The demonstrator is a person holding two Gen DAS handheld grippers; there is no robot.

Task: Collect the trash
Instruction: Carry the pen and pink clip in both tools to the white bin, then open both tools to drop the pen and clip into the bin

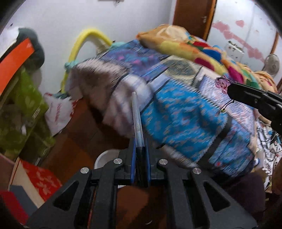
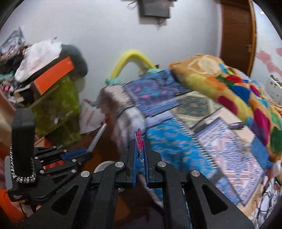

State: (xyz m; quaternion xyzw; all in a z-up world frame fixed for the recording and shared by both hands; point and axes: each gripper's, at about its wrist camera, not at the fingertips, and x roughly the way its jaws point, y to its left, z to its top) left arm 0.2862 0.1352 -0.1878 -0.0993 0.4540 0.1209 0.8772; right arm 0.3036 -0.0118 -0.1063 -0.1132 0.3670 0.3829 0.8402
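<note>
Gripping pen (image 1: 137,119) (pink trinket (image 2: 139,139)) — both tongs.

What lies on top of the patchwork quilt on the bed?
A multicoloured blanket lies bunched on the patchwork quilt, and a dark pen-like item beside it. Whatever the blanket covers is hidden.

We see a blue patchwork quilt (image 1: 181,112) beneath a multicoloured fleece blanket (image 2: 229,84), a curved yellow foam tube (image 2: 132,58) against the white wall (image 1: 88,15).
</note>
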